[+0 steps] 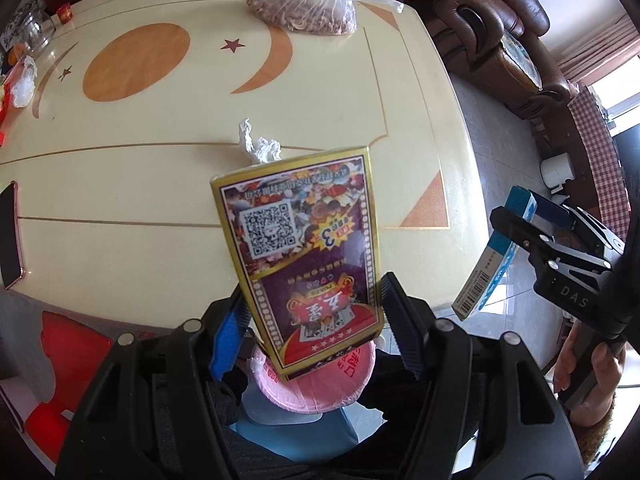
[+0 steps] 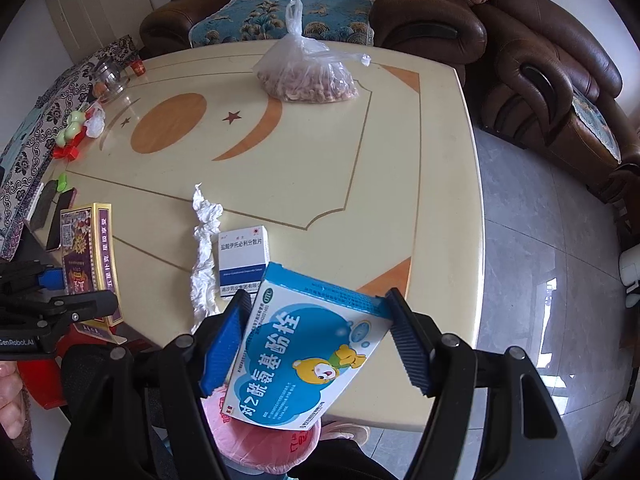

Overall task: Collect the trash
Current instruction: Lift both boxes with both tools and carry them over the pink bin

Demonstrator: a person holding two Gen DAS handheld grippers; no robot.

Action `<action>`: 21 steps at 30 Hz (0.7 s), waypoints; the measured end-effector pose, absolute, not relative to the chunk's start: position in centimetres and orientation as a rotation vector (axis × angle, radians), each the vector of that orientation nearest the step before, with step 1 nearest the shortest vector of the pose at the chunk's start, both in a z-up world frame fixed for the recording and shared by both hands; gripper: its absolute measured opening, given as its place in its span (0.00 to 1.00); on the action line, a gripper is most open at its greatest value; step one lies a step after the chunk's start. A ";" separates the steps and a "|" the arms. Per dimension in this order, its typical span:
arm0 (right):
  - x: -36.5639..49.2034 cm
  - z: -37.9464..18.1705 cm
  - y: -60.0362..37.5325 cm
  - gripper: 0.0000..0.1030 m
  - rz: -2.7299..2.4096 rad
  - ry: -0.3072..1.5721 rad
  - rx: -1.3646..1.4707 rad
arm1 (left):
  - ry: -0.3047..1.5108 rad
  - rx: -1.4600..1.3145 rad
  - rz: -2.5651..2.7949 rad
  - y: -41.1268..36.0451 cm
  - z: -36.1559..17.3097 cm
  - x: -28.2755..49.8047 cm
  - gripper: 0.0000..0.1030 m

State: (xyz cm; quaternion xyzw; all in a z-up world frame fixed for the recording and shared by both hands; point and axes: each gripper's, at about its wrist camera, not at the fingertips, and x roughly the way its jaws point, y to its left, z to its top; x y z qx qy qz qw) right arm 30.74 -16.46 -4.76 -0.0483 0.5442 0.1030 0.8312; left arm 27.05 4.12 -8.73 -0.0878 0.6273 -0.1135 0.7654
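Observation:
My left gripper [image 1: 312, 312] is shut on a gold-edged purple playing-card box [image 1: 304, 256], held over a pink-lined trash bin [image 1: 320, 384] at the table's near edge. My right gripper [image 2: 316, 336] is shut on a blue and white medicine box with a bear [image 2: 308, 352], above the same pink bin [image 2: 264, 440]. Each gripper shows in the other's view: the right one with its box [image 1: 492, 256], the left one with its card box [image 2: 90, 256]. A crumpled white tissue [image 2: 204, 252] and a white and blue medicine box [image 2: 242, 260] lie on the table. The tissue also shows behind the card box [image 1: 258, 146].
A cream table [image 2: 400, 184] carries a plastic bag of nuts [image 2: 308, 76] at the back, a glass jar [image 2: 110, 74], small toys and wrappers [image 2: 80, 128] and phones [image 2: 60, 216] on the left. Brown leather sofas [image 2: 540, 80] stand behind and right. A red stool [image 1: 60, 360] is at lower left.

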 end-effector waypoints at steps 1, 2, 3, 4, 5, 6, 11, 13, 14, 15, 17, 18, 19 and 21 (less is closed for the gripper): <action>30.0 -4.4 -16.2 0.65 0.225 1.149 -0.105 | 1.360 -0.183 -0.249 4.3 -8.7 26.4 0.61; 29.3 -4.1 -16.0 0.65 0.229 1.142 -0.107 | 1.358 -0.174 -0.250 4.3 -8.6 25.9 0.61; 28.7 -3.9 -15.7 0.65 0.233 1.137 -0.113 | 1.357 -0.163 -0.256 4.3 -8.6 25.3 0.61; 28.0 -3.6 -15.4 0.65 0.238 1.130 -0.120 | 1.359 -0.158 -0.262 4.3 -8.6 24.7 0.61; 27.3 -3.4 -15.1 0.65 0.244 1.127 -0.127 | 1.359 -0.157 -0.269 4.4 -8.6 24.2 0.61; 26.6 -3.2 -14.7 0.65 0.250 1.123 -0.133 | 1.358 -0.152 -0.274 4.4 -8.6 23.6 0.61; 23.3 -2.7 -13.0 0.65 0.275 1.110 -0.170 | 1.350 -0.122 -0.289 4.2 -8.5 21.2 0.61; 22.0 -2.9 -12.5 0.65 0.286 1.112 -0.178 | 1.350 -0.104 -0.297 4.1 -8.6 20.1 0.61; 21.4 -3.0 -12.3 0.65 0.291 1.112 -0.183 | 1.352 -0.099 -0.301 4.1 -8.7 19.5 0.61; 20.9 -3.1 -12.2 0.65 0.293 1.112 -0.187 | 1.353 -0.094 -0.305 4.0 -8.8 19.0 0.61; 19.7 -3.4 -11.8 0.65 0.296 1.116 -0.201 | 1.353 -0.084 -0.312 4.0 -8.8 18.0 0.61; 19.2 -3.6 -11.8 0.65 0.296 1.117 -0.204 | 1.352 -0.083 -0.311 4.1 -8.9 17.6 0.61; 18.7 -3.7 -11.7 0.65 0.296 1.119 -0.209 | 1.352 -0.076 -0.313 4.1 -9.0 17.2 0.61; 18.0 -3.9 -11.5 0.65 0.298 1.120 -0.214 | 1.353 -0.065 -0.313 4.2 -9.3 16.5 0.61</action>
